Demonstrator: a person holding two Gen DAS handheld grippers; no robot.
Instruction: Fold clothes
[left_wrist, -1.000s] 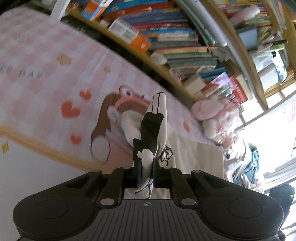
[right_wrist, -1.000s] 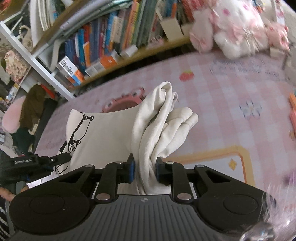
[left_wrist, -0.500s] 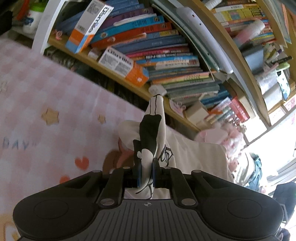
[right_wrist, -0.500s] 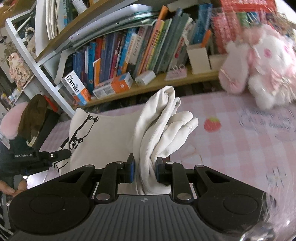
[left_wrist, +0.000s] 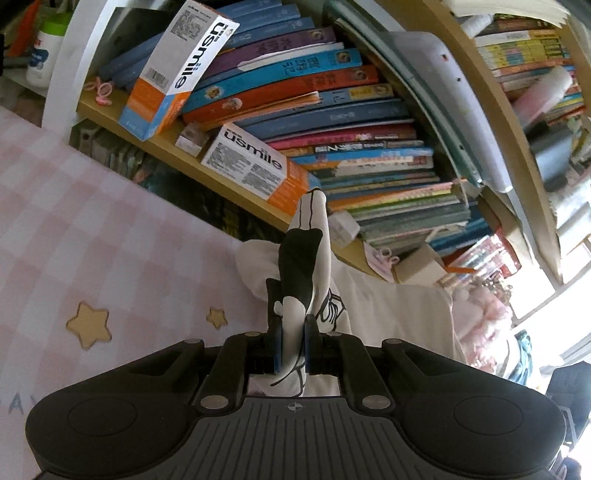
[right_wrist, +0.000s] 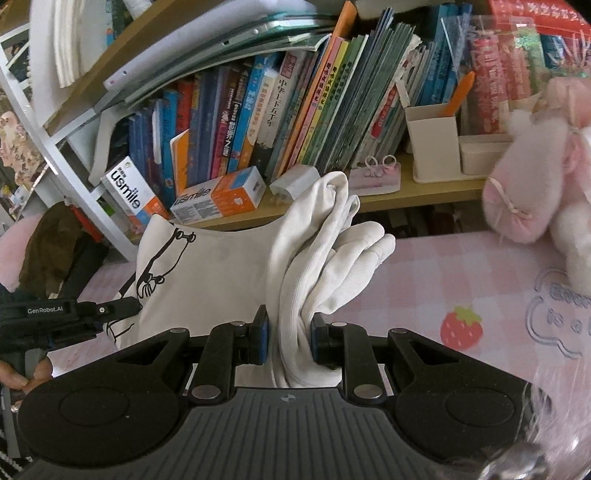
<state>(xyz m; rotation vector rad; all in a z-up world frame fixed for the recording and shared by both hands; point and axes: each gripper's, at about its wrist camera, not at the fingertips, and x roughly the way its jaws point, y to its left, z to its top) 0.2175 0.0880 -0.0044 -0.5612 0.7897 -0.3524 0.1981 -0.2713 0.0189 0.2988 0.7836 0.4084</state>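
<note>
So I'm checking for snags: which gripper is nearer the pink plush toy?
Right. The right gripper, shut on the white garment, has the pink plush toy close on its right; the left gripper holds the garment's far side, farther away.

Daylit, fisheye-warped edges, window glare blown out.

Blocked on the far side by a bookshelf packed with books and toothpaste boxes. Crowded at the right by a pink plush toy on the bed. Open room only over the pink checked bedspread at left and over its near right stretch beside the strawberry print.
</note>
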